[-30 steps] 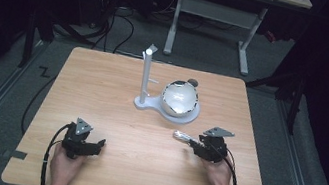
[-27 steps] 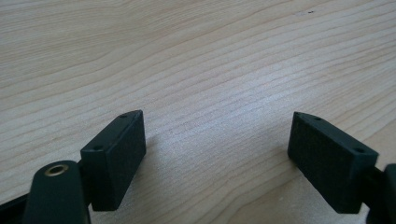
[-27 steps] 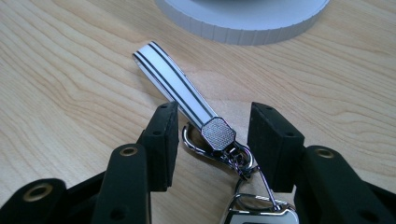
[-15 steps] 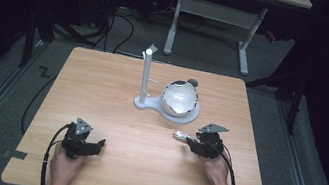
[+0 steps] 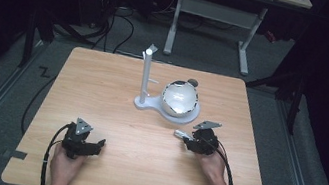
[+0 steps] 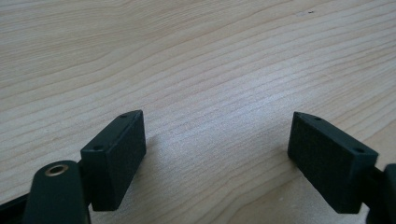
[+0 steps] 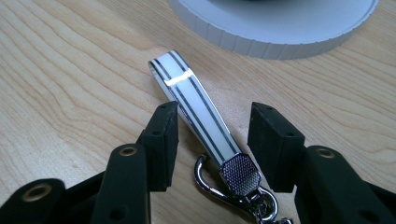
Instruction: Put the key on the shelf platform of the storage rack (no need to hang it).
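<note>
A white key strap with dark stripes (image 7: 196,105) and a metal clasp (image 7: 240,179) lies flat on the wooden table (image 5: 117,89). My right gripper (image 7: 215,116) is open, one jaw on either side of the strap with a gap to each. In the high view the strap's tip (image 5: 179,134) pokes out to the left of the right gripper (image 5: 190,140). My left gripper (image 5: 98,143) rests near the table's front left, jaws wide open (image 6: 217,135) over bare wood.
A white stand with an upright post (image 5: 145,76) and a round base (image 5: 148,104) sits mid-table, carrying a shiny rounded bowl-like object (image 5: 179,98). The base's ribbed edge (image 7: 280,39) lies just beyond the strap. Cables and a desk frame (image 5: 216,15) are on the floor behind.
My right gripper has slid a little to the left and forward, bringing its jaws around the strap. The strap and the left gripper have stayed put.
</note>
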A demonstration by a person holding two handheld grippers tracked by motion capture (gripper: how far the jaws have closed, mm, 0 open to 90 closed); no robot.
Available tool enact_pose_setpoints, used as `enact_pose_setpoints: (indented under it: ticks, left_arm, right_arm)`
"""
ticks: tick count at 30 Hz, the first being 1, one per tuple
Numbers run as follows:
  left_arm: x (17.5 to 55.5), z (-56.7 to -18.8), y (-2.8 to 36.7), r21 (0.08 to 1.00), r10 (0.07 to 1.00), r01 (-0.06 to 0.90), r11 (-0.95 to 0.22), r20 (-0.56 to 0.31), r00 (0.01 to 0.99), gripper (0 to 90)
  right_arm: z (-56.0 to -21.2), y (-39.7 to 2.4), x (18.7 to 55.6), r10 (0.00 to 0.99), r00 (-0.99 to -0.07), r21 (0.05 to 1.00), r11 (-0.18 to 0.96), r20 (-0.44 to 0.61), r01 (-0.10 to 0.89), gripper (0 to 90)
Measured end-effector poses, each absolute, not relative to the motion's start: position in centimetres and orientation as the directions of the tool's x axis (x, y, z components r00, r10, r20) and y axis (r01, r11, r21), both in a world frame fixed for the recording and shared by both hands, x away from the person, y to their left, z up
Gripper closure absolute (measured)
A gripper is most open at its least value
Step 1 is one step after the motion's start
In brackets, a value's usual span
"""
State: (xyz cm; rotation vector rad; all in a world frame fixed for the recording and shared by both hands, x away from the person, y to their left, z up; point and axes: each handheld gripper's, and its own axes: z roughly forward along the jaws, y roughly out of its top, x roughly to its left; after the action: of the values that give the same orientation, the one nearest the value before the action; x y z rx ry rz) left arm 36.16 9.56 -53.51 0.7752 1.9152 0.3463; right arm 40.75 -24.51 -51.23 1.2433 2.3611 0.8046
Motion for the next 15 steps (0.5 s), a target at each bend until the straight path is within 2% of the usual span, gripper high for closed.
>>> enact_pose_setpoints:
  ticks: [5,8,9,15]
  left_arm:
    - [36.16,-53.51,9.56,0.547,0.651,0.364,0.754,-0.700,-0.296,19.6]
    - [36.15,-53.51,9.56,0.547,0.650,0.365,0.754,-0.700,-0.296,19.5]
    - [36.15,-53.51,9.55,0.547,0.650,0.364,0.754,-0.700,-0.296,19.5]
    - [36.15,-53.51,9.55,0.546,0.650,0.364,0.754,-0.700,-0.296,19.6]
  right_arm:
    - [-51.53,-24.51,40.94,0.827,-0.560,0.614,0.467,-0.049,0.636,59.7]
    - [-51.51,-24.62,41.03,0.823,-0.568,0.613,0.463,-0.029,0.640,67.6]
    - [-51.53,-24.68,41.02,0.824,-0.565,0.616,0.461,-0.030,0.639,73.6]
    - [-51.49,-24.80,40.95,0.824,-0.566,0.620,0.462,-0.036,0.634,75.2]
